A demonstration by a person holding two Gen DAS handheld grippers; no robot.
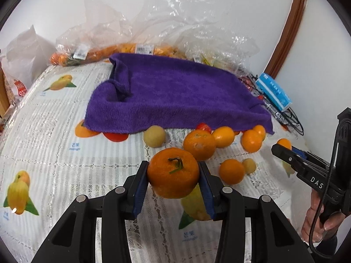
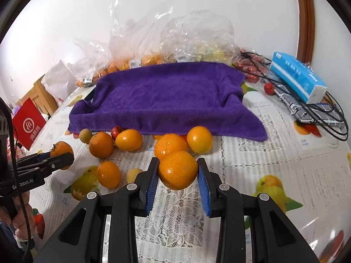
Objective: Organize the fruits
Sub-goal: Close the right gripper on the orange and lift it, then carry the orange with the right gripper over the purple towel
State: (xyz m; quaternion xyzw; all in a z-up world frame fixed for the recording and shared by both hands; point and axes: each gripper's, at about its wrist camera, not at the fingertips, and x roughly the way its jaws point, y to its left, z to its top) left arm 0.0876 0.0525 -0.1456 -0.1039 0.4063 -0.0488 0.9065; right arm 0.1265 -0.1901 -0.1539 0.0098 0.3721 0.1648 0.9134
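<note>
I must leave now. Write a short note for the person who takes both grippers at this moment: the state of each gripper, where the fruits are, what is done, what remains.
Left gripper: shut on a stemmed orange tangerine.
Right gripper: shut on a smooth round orange.
Purple terry towel: draped over a tray shape, no fruit on it.
Done: two fruits gripped.
Left: place both; loose oranges and small yellowish fruit lie on the lace tablecloth by the towel's front edge.

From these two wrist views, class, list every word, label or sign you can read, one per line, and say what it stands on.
"DAS" – right gripper, on its body.
"GenRobot.AI" – left gripper, on its body; partly hidden by a cord.
"HL" in a circle – red bag; the characters below are too blurred.
Price labels on the plastic bags: too small.
Blue tissue pack print: blurred.
Tablecloth captions: unreadable.
</note>
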